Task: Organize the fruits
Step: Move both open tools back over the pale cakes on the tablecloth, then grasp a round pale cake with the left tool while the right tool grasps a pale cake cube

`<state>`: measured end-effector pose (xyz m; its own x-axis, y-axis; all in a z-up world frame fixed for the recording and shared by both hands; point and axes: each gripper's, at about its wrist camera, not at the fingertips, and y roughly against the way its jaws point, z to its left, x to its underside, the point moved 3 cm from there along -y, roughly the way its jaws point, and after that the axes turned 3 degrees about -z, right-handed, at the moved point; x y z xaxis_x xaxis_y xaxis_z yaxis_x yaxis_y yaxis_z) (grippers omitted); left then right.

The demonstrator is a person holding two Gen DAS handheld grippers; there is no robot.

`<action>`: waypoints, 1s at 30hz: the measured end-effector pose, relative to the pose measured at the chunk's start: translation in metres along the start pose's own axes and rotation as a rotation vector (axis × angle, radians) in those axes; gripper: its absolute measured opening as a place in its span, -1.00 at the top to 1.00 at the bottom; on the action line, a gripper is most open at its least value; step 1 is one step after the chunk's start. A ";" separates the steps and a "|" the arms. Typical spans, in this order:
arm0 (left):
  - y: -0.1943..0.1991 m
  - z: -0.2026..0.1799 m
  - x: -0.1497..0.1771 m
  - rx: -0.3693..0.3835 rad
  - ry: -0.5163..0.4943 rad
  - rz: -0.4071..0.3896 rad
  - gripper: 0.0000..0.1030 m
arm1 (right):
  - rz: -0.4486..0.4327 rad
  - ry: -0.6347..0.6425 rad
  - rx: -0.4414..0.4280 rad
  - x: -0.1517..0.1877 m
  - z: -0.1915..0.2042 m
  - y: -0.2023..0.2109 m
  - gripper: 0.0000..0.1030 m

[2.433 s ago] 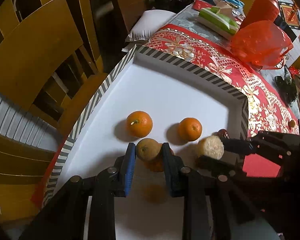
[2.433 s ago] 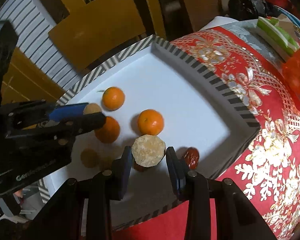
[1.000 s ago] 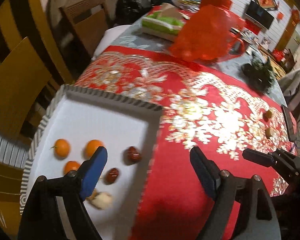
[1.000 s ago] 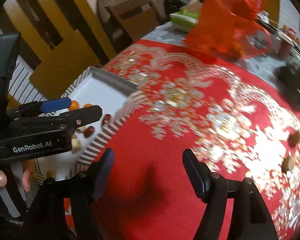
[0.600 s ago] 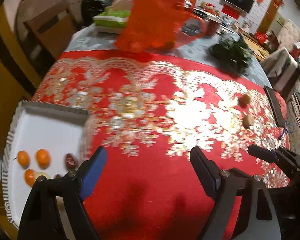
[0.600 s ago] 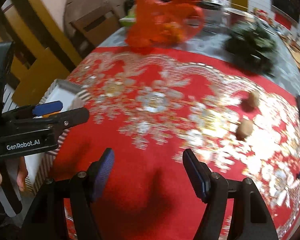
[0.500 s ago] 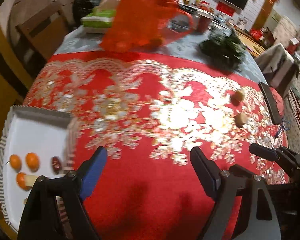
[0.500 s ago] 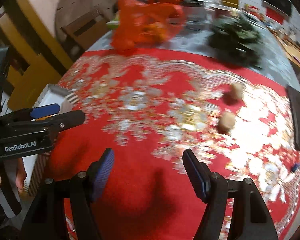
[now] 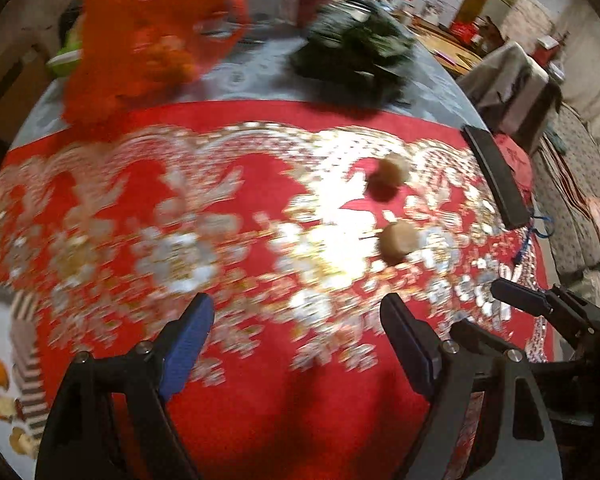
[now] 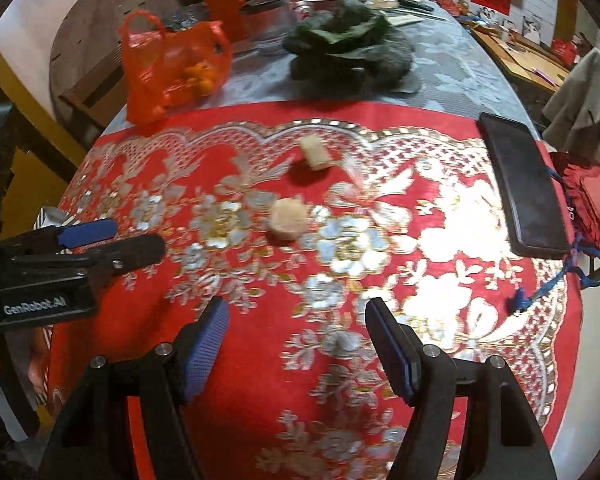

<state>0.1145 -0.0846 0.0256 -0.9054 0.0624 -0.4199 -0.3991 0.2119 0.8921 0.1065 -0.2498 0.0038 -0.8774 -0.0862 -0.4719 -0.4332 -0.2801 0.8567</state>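
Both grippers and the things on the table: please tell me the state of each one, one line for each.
Left gripper: open, empty.
Right gripper: open, empty.
Near tan fruit: loose on the red cloth, untouched.
Far tan fruit: loose on the cloth, apart from the near one.
Orange bag: upright, oranges inside.
Tray: oranges in it, at the left edge.
Phone: flat, screen dark.

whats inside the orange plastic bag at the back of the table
Through the translucent orange plastic bag, a cluster of small orange fruits shows at its lower right. The rest of its contents are hidden by the crumpled plastic.
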 end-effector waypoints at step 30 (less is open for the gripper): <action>-0.044 -0.025 -0.025 -0.038 -0.075 0.015 0.39 | -0.052 0.013 -0.035 -0.060 -0.037 -0.028 -0.48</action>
<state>0.1507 -0.1196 0.0008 -0.8985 0.1388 -0.4165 -0.3920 0.1733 0.9035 0.1785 -0.2719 0.0004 -0.8512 -0.0827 -0.5183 -0.4704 -0.3176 0.8233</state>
